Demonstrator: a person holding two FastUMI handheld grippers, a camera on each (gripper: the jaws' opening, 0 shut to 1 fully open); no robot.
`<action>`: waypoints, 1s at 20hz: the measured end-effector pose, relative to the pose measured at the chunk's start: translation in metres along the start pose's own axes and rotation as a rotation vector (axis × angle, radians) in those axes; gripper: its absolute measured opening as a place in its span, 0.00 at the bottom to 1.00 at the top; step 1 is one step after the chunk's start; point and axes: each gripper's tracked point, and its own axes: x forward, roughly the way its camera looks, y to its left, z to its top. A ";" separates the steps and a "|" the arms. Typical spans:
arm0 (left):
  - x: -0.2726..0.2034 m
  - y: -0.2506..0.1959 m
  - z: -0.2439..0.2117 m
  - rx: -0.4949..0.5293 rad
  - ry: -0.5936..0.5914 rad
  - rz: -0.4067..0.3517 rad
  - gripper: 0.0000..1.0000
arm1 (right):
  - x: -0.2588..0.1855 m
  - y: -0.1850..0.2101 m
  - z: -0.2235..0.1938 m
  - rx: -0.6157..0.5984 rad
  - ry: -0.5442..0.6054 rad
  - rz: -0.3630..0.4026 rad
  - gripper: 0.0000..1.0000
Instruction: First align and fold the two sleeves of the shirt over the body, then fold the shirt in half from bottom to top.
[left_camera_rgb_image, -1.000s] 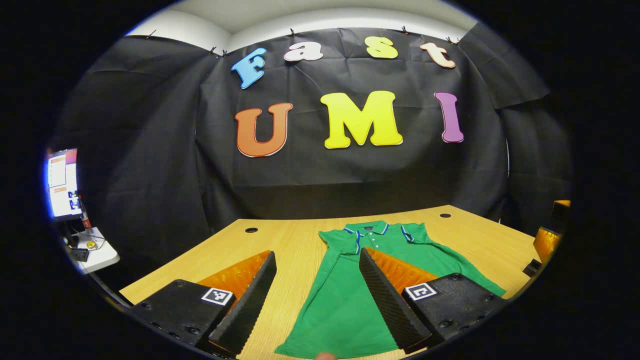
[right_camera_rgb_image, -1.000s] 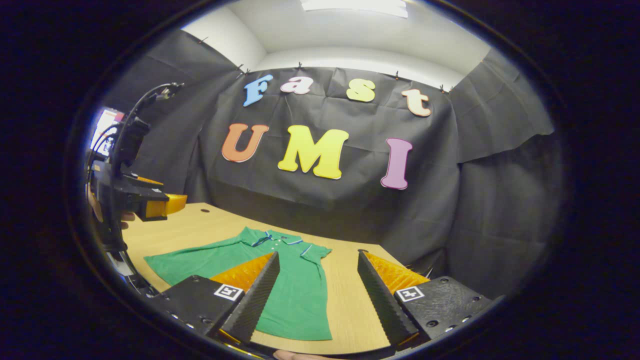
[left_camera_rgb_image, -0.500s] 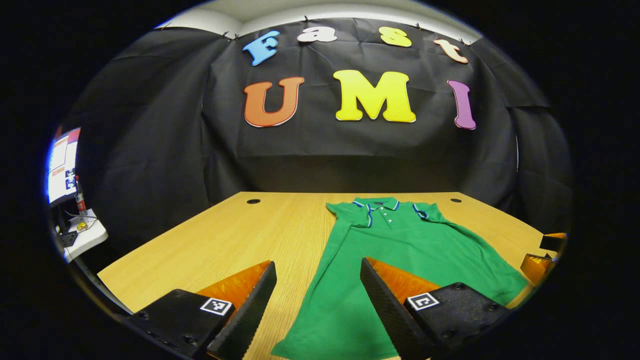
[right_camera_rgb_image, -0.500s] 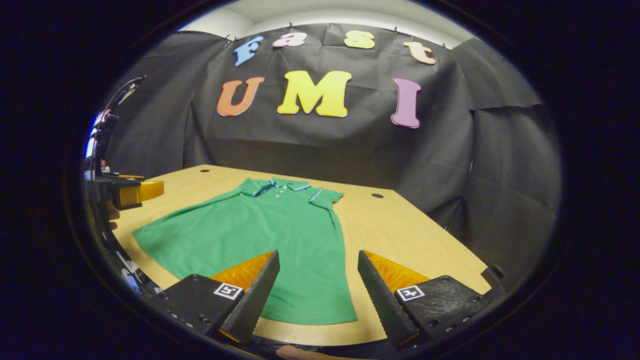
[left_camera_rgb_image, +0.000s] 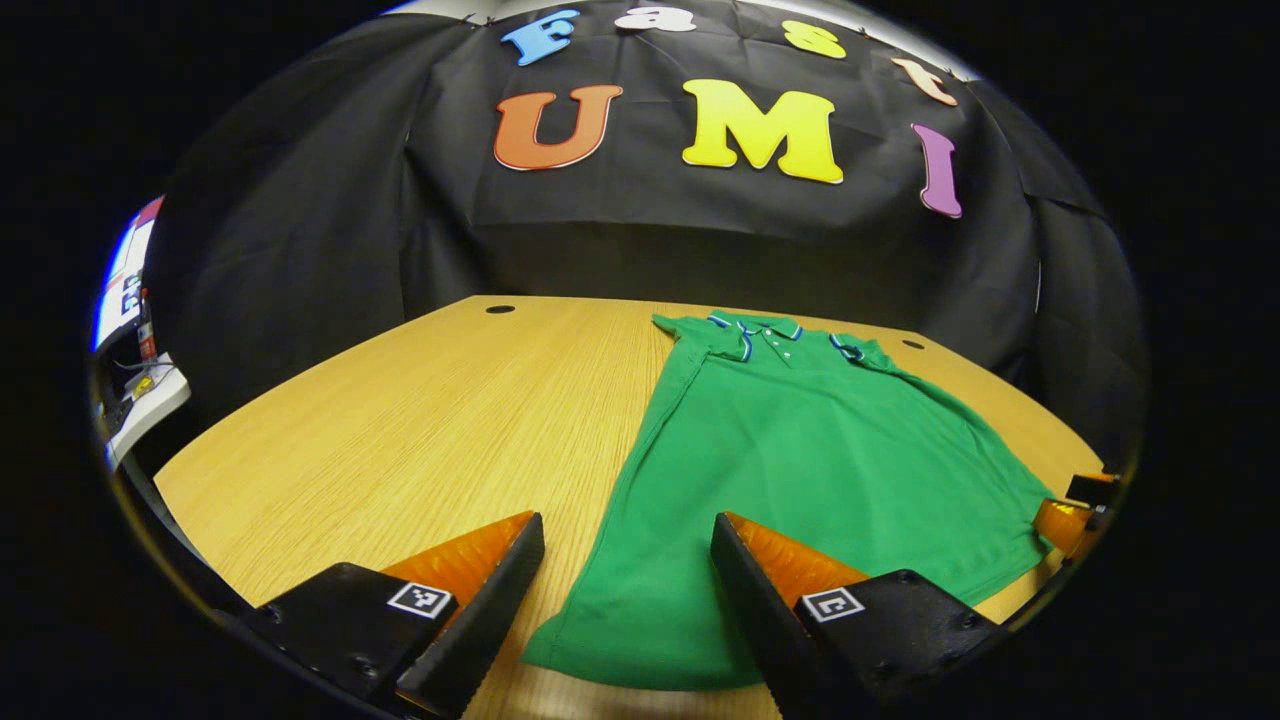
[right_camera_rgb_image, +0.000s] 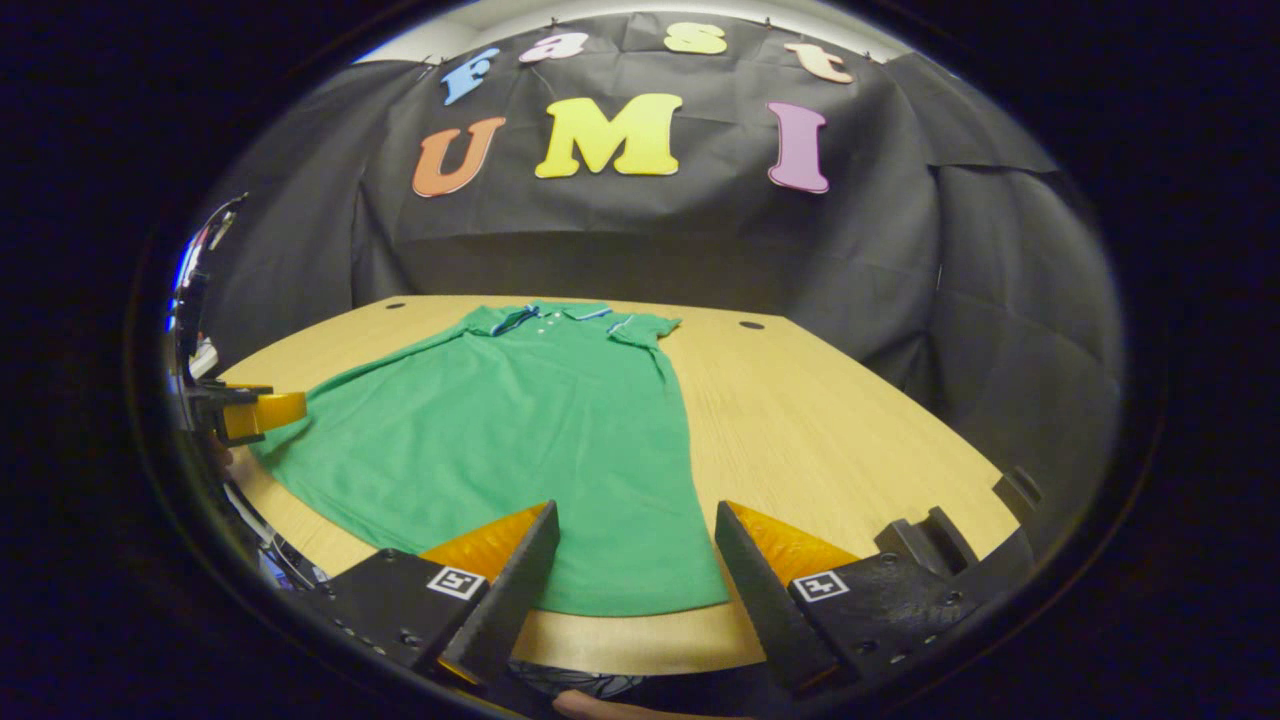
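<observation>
A green polo shirt (left_camera_rgb_image: 800, 450) lies flat on the wooden table (left_camera_rgb_image: 400, 400), collar far and hem near. Its short sleeves (left_camera_rgb_image: 690, 335) sit close against the body by the collar. My left gripper (left_camera_rgb_image: 625, 525) is open above the table, its fingers straddling the shirt's near left hem corner. In the right gripper view the shirt (right_camera_rgb_image: 520, 440) spreads to the left. My right gripper (right_camera_rgb_image: 636, 508) is open with the near right hem corner between its fingers. The left gripper (right_camera_rgb_image: 250, 412) shows at the shirt's far side, and the right gripper (left_camera_rgb_image: 1075, 510) at the left gripper view's right edge.
The table has cable holes near the back corners (left_camera_rgb_image: 500, 309) (right_camera_rgb_image: 750, 324). A monitor (left_camera_rgb_image: 125, 280) and a small white stand (left_camera_rgb_image: 150, 400) are off the table's left side. Bare wood (right_camera_rgb_image: 820, 420) stretches right of the shirt. The near table edge runs just below the hem.
Both grippers have tipped downward and come closer to the table, so the shirt's hem corners now lie between their fingers. Both have stayed open. The shirt has not moved.
</observation>
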 end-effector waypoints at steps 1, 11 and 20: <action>0.001 0.001 -0.003 0.013 0.006 0.002 1.00 | 0.001 0.000 -0.003 0.023 0.013 0.009 0.97; 0.000 0.000 -0.007 -0.010 0.033 0.008 1.00 | 0.007 0.006 -0.007 0.082 0.038 0.066 0.94; 0.010 -0.009 -0.001 -0.044 0.020 -0.027 0.08 | 0.028 0.020 0.004 0.088 0.004 0.132 0.04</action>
